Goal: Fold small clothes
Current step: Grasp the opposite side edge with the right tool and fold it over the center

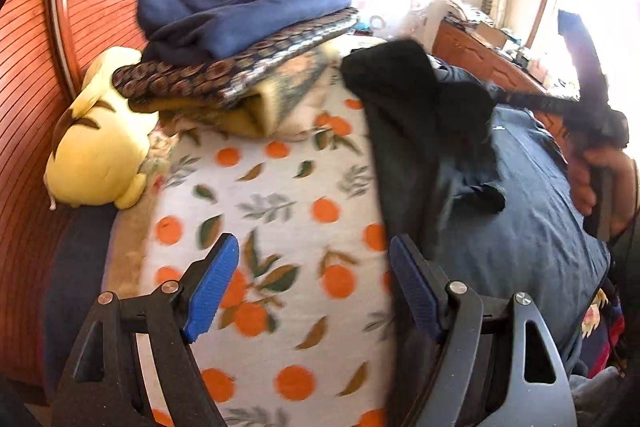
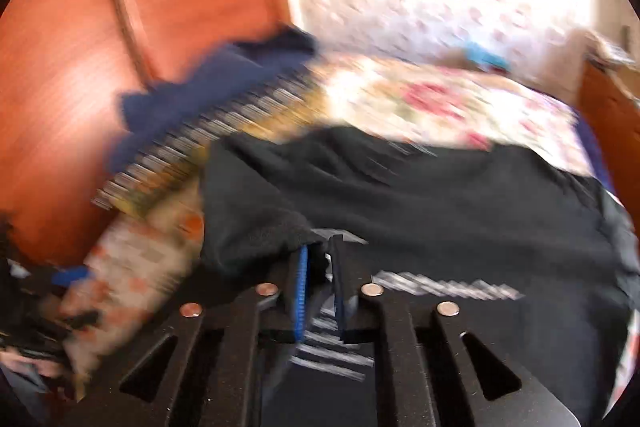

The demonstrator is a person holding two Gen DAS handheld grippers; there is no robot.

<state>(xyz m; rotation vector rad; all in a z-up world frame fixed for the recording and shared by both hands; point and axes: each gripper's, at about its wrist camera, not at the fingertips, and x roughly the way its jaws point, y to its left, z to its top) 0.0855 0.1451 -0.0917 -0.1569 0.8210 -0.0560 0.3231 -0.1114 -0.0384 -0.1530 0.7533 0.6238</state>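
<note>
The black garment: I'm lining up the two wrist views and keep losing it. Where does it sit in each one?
Left wrist: the black garment hangs right of centre over the orange-print blanket, pulled toward the right gripper at the right edge.
Right wrist: it fills the centre and right, an edge pinched between the closed fingers.
Shared landmark: the navy folded cloth on the patterned stack, upper left in both.
</note>
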